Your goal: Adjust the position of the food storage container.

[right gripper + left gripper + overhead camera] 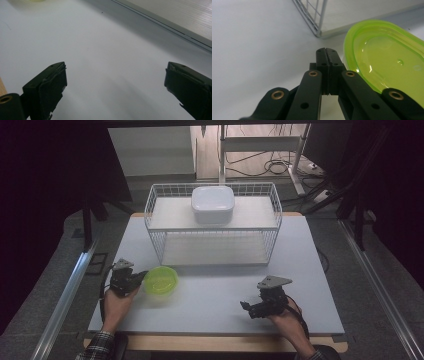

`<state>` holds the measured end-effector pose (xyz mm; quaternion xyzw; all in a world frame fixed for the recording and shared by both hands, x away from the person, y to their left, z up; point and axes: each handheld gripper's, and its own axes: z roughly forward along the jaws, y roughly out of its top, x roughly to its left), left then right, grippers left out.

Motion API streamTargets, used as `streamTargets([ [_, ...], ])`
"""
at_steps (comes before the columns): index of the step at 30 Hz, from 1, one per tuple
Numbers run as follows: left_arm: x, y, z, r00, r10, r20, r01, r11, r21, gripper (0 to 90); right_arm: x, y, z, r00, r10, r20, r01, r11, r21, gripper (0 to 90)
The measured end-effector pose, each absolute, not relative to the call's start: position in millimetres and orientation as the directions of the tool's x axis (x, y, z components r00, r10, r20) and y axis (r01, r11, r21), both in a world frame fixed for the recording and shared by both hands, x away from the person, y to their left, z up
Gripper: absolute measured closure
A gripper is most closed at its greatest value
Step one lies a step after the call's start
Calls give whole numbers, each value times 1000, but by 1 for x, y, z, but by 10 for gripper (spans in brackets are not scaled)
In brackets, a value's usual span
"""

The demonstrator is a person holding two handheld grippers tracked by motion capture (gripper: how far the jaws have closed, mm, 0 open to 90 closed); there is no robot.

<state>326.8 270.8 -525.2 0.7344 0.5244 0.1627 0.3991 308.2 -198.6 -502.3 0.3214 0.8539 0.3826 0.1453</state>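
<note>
A lime-green translucent bowl (161, 280) sits empty on the white table (210, 295), at the front left. My left gripper (141, 275) lies just left of it, tips close to its rim. In the left gripper view its jaws (326, 51) are pressed together with nothing between them, and the bowl (387, 60) lies right beside them; I cannot tell if they touch. My right gripper (246, 306) rests low at the front right, pointing left. Its jaws (116, 75) stand wide apart over the bare table (100, 45).
A white wire rack (212, 222) stands at the back middle of the table, with a white lidded container (213, 204) on its upper shelf. The rack's near corner (314, 17) is just beyond my left gripper. The table's edge (160, 25) runs past the right gripper.
</note>
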Motion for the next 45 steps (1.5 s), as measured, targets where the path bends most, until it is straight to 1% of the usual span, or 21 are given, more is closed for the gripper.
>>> streamTargets([
  [11, 329, 265, -534, 436, 873, -221, 679, -158, 717, 900, 308, -197, -504, -758, 653, -7, 435, 513, 740, 46],
  [25, 337, 240, -536, 490, 832, -261, 681, -178, 711, 899, 308, -194, -507, -765, 644, -11, 436, 530, 728, 46],
  [36, 347, 216, -535, 528, 808, -263, 670, -206, 714, 898, 308, -192, -509, -769, 639, -10, 437, 538, 721, 46],
  [45, 355, 191, -534, 577, 781, -240, 648, -258, 716, 895, 308, -192, -510, -769, 639, -4, 441, 536, 720, 46],
])
